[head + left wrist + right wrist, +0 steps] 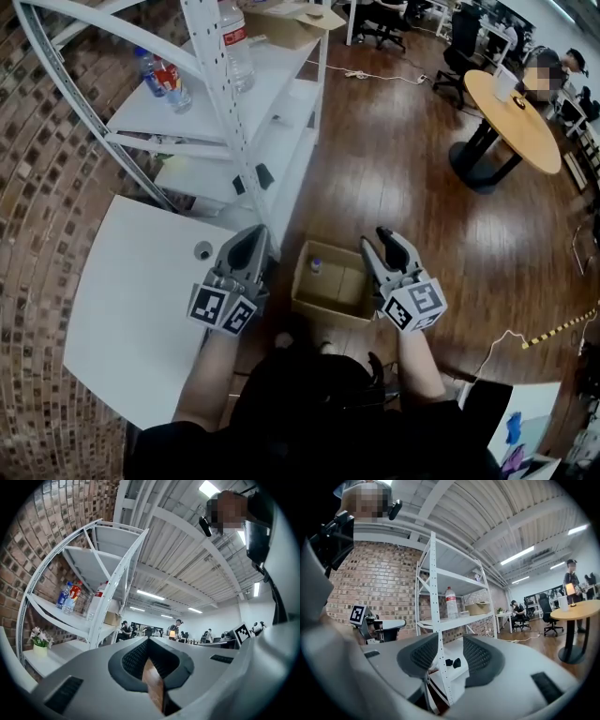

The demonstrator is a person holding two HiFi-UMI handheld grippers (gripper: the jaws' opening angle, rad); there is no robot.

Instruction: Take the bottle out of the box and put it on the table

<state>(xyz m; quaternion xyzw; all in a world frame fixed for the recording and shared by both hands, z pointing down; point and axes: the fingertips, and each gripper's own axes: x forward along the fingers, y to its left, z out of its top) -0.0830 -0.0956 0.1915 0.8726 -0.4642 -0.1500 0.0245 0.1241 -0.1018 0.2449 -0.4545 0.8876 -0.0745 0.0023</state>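
Left gripper (255, 234) jaws meet, empty; right gripper (377, 240) jaws stand apart, empty. Pale-capped bottle (316, 265) stands in the box (323, 307), its body too small to make out.

On the floor (394, 169) a box (325, 308) was set; a bottle (316, 265) was seen in its far-left corner. The tabletop (131, 309) was placed left, shelving (272, 122) behind.

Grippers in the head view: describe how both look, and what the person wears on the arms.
The left gripper and right gripper are grey plastic, each tapering to two pointed jaws lined with black textured pads. Each carries a white cube printed with black square markers. No cables show. The forearms are bare below a black top.
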